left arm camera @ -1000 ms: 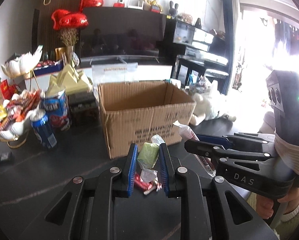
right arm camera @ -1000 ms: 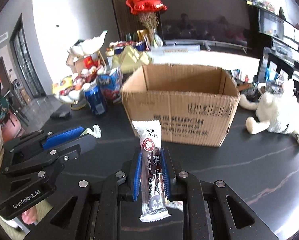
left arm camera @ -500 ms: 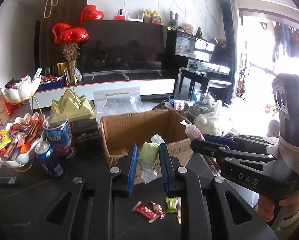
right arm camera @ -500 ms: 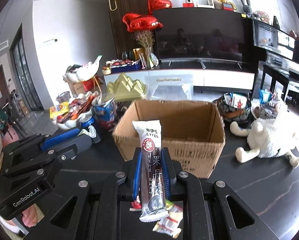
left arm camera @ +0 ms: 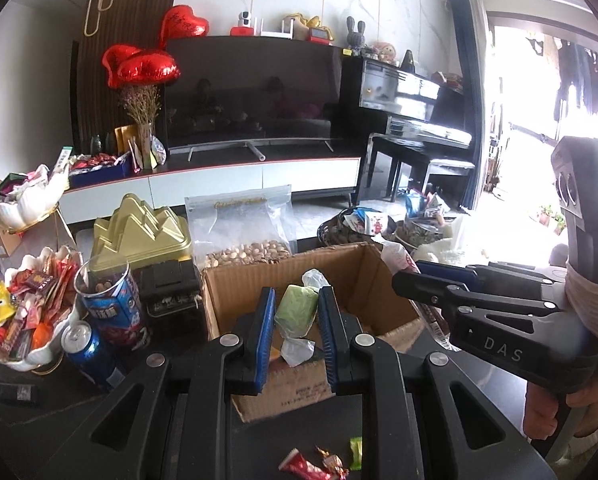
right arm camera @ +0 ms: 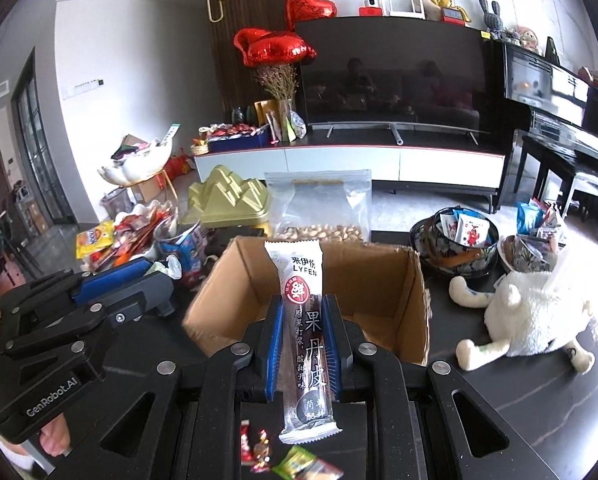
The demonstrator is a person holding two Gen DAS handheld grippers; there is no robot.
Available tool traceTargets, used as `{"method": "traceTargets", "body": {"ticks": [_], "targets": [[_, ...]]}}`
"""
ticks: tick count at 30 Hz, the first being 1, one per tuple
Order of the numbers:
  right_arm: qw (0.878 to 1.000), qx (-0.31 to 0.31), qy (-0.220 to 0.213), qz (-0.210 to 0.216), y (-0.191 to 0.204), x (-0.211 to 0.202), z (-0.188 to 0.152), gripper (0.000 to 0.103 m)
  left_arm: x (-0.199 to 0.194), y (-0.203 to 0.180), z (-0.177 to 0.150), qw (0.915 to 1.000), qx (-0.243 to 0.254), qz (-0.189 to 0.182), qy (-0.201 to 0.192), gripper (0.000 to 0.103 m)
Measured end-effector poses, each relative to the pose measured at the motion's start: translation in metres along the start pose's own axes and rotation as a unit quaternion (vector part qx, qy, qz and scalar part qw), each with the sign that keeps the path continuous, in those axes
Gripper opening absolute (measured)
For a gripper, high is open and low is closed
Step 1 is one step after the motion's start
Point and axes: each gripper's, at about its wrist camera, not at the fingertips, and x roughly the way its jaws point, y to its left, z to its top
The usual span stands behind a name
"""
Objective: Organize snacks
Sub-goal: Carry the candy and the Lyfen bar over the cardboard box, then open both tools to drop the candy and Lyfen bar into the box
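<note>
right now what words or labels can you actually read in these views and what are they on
"LYFEN", with Chinese characters above it: top of the long snack bar held in the right gripper.
"果丹皮": large characters down the same bar.
"DAS": side of the right gripper, seen from the left wrist view.
"GenRobot.AI": side of the left gripper, seen from the right wrist view.
Print on the cardboard box, blue tin, zip bag and heart balloon: too blurred to read.

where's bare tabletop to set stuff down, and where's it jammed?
Free: dark tabletop to the right of the cardboard box, below the white plush toy. Also a strip left of the loose wrapped candies, below the blue can. Crowded: left of the box around the snack bowl and tin; behind it the nut bag and patterned bowls.
</note>
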Motion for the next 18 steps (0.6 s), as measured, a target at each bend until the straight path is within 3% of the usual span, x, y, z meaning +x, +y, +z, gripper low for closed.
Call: {"method": "traceTargets", "body": {"ticks": [10, 13, 16, 18], "targets": [[1.000, -0.004, 0.005, -0.008, -0.015, 0.046, 0.017, 0.020, 0.063, 0.015, 0.010, 0.9993, -0.009, 0.007, 0.034, 0.023], [1.000, -0.004, 0.003, -0.018, -0.018, 0.055, 0.019, 0.022, 0.073, 0.021, 0.007, 0.9987, -0.022, 0.018, 0.041, 0.037], [1.000, 0.003, 0.008, -0.024, -0.020, 0.058, 0.014, 0.041, 0.070, 0.021, 0.002, 0.9985, -0.022, 0.030, 0.041, 0.042], [1.000, -0.001, 0.007, -0.027, -0.020, 0.056, 0.008, 0.041, 0.063, 0.019, -0.002, 0.9984, -0.021, 0.038, 0.036, 0.051]]}}
